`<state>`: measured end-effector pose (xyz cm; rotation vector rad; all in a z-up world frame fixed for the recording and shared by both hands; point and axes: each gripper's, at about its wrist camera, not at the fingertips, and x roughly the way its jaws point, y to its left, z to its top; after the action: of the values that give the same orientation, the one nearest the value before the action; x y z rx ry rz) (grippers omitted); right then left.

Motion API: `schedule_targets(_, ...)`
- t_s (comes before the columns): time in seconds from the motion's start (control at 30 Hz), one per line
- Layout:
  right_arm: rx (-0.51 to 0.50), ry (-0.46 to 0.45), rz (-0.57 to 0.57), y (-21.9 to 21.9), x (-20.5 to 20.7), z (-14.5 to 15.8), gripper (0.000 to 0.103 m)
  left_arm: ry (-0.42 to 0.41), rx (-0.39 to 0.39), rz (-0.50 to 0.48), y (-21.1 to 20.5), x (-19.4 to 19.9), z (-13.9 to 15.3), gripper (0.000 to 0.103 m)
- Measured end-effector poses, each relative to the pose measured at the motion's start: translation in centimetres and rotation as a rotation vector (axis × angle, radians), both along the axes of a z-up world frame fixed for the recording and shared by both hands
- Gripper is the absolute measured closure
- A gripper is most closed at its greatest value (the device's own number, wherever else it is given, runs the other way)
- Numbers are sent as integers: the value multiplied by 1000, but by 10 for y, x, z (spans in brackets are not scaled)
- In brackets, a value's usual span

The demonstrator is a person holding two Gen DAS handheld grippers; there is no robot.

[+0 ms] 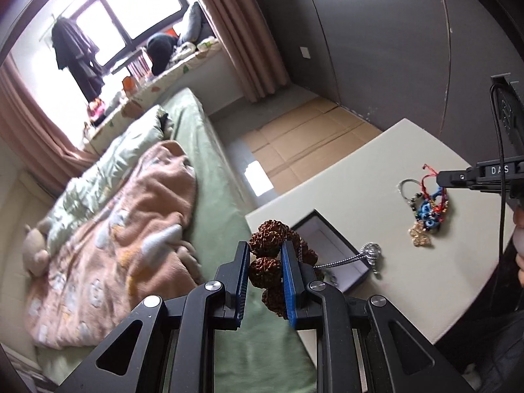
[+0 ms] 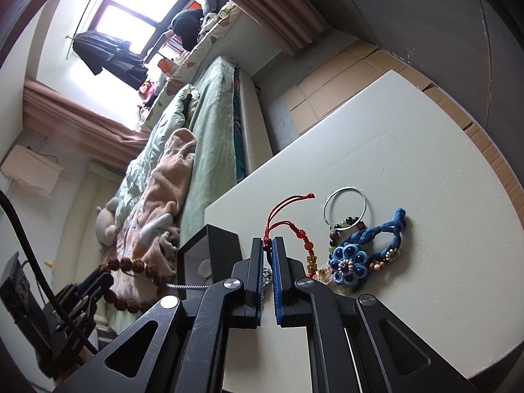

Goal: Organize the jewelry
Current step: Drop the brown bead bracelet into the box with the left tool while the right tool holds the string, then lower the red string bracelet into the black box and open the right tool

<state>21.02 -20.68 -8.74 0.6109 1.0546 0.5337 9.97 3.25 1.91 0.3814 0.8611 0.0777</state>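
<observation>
My left gripper (image 1: pixel 264 249) is shut on a brown knobbly bead bracelet (image 1: pixel 266 267), held above the open black box (image 1: pixel 330 255) at the table's near left corner. A silver chain with a round pendant (image 1: pixel 370 252) hangs over the box wall. My right gripper (image 2: pixel 268 244) is shut on a red cord bracelet (image 2: pixel 296 211) with orange beads, lifted over the table. A blue woven flower bracelet (image 2: pixel 357 258), a silver bangle (image 2: pixel 344 208) and a dark bead string (image 2: pixel 344 226) lie on the white table (image 2: pixel 409 150). The right gripper (image 1: pixel 440 178) shows at the right in the left wrist view.
A bed with green sheets and a pink blanket (image 1: pixel 131 216) runs along the table's left side. Cardboard (image 1: pixel 304 144) covers the floor beyond the table. A grey wall (image 1: pixel 376 32) stands behind. A black cable (image 1: pixel 499 163) hangs at the right.
</observation>
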Motion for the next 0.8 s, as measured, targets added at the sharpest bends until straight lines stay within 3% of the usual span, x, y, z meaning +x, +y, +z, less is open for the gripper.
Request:
schedule_targets(0.13,-5,-1,4,2,-1,-1,96,-19,-67,-9,2,5,1,82)
schedule_targets(0.3,-10,-1,9,3,-1,-1,96,-26,-235,7,5,16,-4,82)
schedule_targets(0.37,-12,-2,14,4,-1,0,96,-18,-266,18,3,19,-8,81)
schedule_targets(0.4,-13,-3,16,4,-1,0,96,-21,-279,34,4,21,-10,78)
schedule_targets(0.47,-18,-7,22,6,-2,2,96,-35,-300,59,6,21,-14,56)
schedule_targets(0.5,-19,-7,23,6,-2,1,96,-42,-309,72,8,21,-15,36)
schedule_targets(0.53,-21,-8,26,7,-2,1,96,-62,-325,91,11,20,-16,30)
schedule_targets(0.8,-37,-18,50,18,-5,0,96,-162,-590,247,44,15,-20,30)
